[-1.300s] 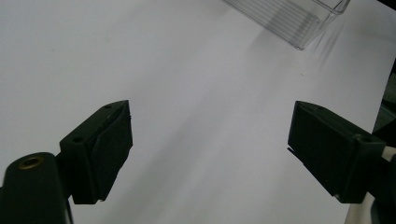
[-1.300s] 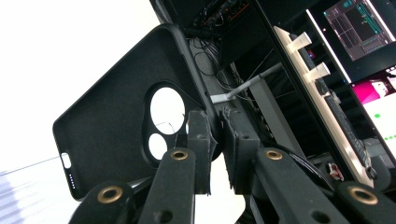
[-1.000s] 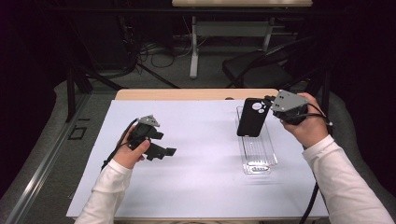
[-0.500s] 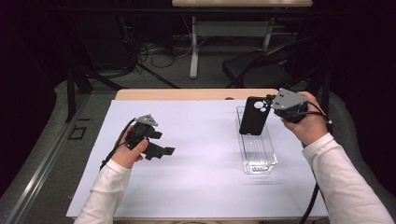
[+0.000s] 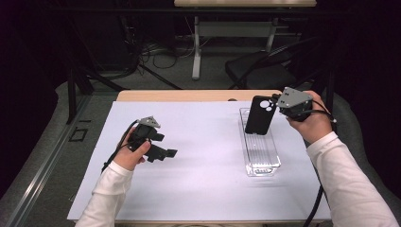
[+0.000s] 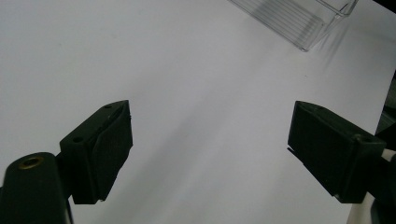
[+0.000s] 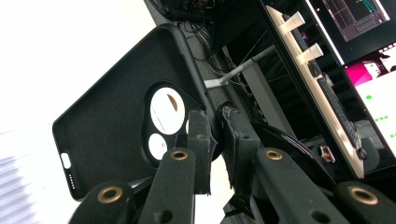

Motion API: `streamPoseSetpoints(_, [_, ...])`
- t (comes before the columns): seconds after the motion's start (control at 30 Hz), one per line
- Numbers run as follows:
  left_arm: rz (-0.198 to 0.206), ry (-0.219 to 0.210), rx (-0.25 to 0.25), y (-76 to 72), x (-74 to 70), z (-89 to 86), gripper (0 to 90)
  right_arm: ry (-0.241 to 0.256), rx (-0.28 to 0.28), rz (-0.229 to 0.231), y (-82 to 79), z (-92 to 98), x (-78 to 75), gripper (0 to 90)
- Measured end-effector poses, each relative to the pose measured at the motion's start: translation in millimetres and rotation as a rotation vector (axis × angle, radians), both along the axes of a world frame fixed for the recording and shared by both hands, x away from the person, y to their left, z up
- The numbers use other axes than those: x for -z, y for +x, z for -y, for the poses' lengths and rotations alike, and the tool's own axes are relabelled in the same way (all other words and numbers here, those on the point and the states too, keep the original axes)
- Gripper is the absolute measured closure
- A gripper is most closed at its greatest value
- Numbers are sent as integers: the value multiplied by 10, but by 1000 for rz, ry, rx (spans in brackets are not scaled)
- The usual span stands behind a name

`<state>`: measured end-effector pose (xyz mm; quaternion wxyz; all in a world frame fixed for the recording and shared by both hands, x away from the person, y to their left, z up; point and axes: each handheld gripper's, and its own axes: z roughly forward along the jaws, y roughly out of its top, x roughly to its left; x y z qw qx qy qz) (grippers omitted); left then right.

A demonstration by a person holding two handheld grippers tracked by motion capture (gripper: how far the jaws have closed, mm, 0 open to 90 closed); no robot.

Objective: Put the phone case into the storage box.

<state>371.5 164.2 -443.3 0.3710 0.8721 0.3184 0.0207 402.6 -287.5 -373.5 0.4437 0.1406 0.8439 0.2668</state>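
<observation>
The big white table [image 5: 208,165] carries a long clear tray [image 5: 259,146] near its right edge. The tray's far end is close to the table's back edge. A black phone case [image 5: 260,115] is held up in the air above the far end of the tray, standing almost straight up. The right gripper [image 5: 278,101] has its jaws squeezed tight on the top edge of the case, by the round camera holes. The left gripper [image 5: 166,153] is over the left part of the table, with its jaws spread wide and nothing between them.
</observation>
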Motion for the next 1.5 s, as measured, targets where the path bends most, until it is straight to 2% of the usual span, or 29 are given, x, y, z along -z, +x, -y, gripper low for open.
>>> streamPoseSetpoints(0.4, [2, -1, -6, 3, -11, -25, 141, -24, 11, 1, 167, 7, 94, 819])
streamPoseSetpoints(0.8, [4, -1, -9, 5, -11, -37, 141, -14, 30, 2, 353, 12, 209, 819])
streamPoseSetpoints(1.17, [3, 0, -11, 12, -14, -44, 140, -35, 24, 28, 481, -87, 262, 819])
streamPoseSetpoints(1.5, [4, 0, -11, 8, -14, -54, 141, -26, 31, 48, 576, -80, 304, 820])
